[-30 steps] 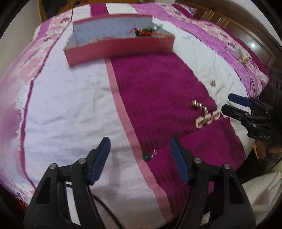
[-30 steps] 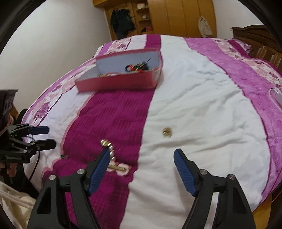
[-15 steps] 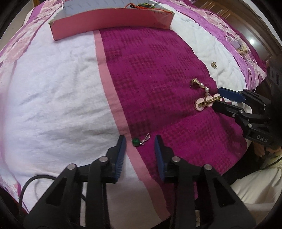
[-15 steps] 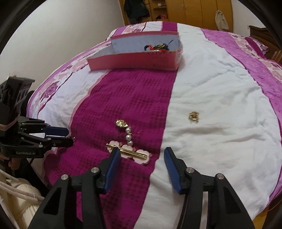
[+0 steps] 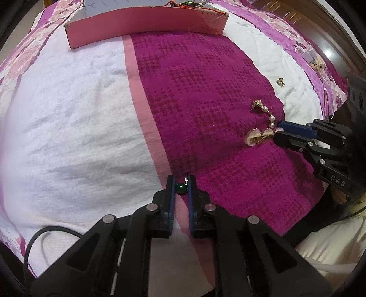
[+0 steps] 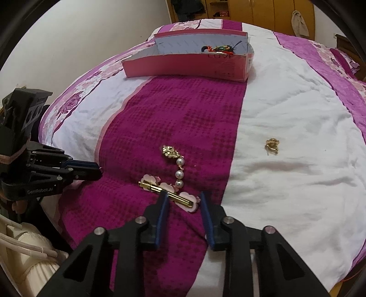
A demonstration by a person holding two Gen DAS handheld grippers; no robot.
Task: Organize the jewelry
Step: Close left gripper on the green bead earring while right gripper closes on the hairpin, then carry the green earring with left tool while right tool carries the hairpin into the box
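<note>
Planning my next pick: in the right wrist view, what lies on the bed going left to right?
Left tool → flower hair clip → small gold earring.

left claw [image 5: 181, 185]: black, blue pads, silver screws | right claw [image 6: 184, 201]: same, "DAS" marking

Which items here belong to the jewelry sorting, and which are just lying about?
Job items:
green bead earring, pinched by left gripper
flower hair clip, between right gripper fingers
pearl earring
gold stud
pink box

Bystanders:
wardrobe
small white items on the bedspread
</note>
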